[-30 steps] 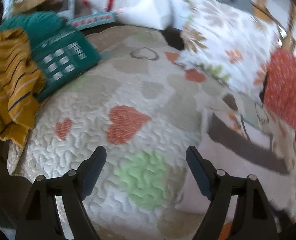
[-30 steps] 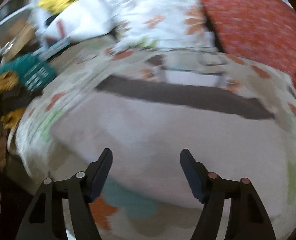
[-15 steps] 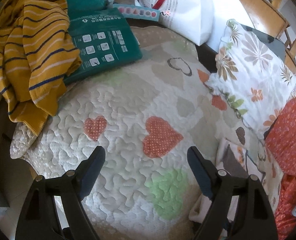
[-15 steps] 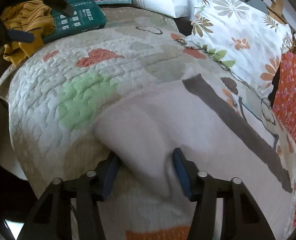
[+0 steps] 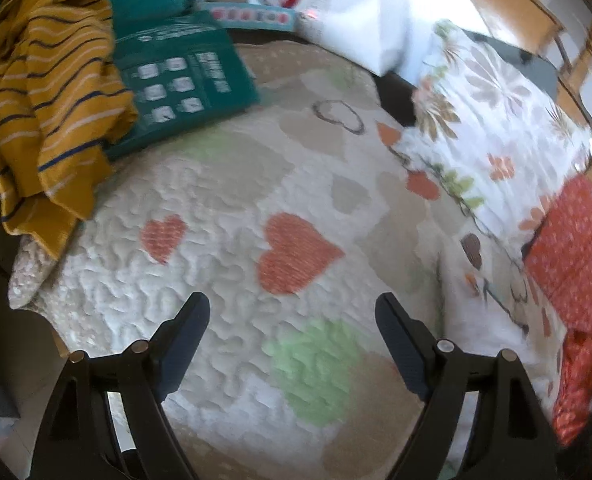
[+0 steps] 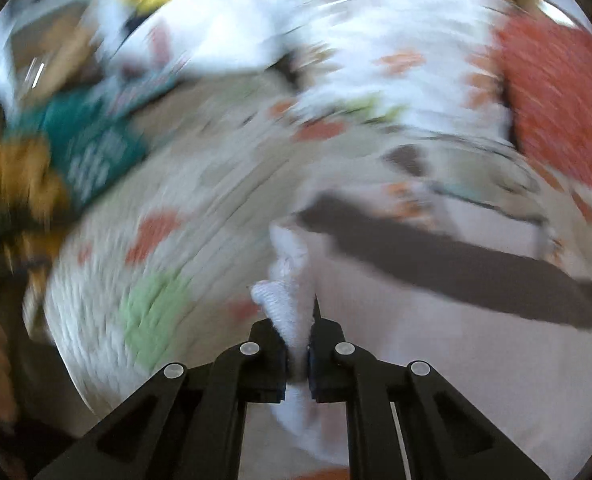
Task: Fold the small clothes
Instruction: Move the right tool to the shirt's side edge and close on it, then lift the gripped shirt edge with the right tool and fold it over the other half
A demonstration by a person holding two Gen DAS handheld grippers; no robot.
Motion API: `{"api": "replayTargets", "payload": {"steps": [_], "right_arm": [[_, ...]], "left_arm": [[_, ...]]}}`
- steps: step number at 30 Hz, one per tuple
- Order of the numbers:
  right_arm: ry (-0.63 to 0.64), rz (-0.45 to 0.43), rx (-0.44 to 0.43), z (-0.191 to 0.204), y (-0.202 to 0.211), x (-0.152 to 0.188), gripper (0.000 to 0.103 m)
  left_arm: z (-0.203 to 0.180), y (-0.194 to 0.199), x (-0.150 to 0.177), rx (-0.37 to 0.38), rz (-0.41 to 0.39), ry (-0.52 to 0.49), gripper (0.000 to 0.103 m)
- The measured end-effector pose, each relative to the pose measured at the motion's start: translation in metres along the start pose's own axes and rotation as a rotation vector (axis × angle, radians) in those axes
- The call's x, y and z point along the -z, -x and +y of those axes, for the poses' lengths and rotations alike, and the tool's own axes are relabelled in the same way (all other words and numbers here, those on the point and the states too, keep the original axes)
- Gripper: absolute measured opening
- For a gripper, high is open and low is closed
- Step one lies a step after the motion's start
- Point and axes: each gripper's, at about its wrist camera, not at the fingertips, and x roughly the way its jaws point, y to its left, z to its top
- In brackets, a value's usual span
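Observation:
A small white garment (image 6: 435,320) with a dark brown stripe lies on the heart-patterned quilt (image 5: 224,208). My right gripper (image 6: 297,344) is shut on the garment's bunched left edge, which sticks up between the fingers. The right wrist view is heavily blurred. My left gripper (image 5: 292,320) is open and empty above the quilt, over a green heart; the garment's edge (image 5: 483,288) shows at its right.
A yellow striped garment (image 5: 44,112) and a green box (image 5: 180,76) lie at the far left of the quilt. A floral pillow (image 5: 495,120) and red patterned fabric (image 5: 579,248) lie on the right. The quilt's edge drops off at the left.
My right gripper has closed on the white garment's edge and is moving fast, blurring its view. My left gripper stayed open and shifted slightly over the quilt.

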Motion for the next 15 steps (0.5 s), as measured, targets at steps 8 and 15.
{"api": "replayTargets", "payload": {"steps": [8,15], "right_arm": [[-0.389,-0.062,0.216,-0.186,0.106,0.048,0.008],[-0.553,0.054,0.204,-0.229,0.097,0.112,0.008]], "left_arm": [[-0.075,-0.017,0.044,0.067,0.085,-0.206,0.084],[-0.130,-0.033,0.088,0.153,0.168,-0.337,0.084]]}}
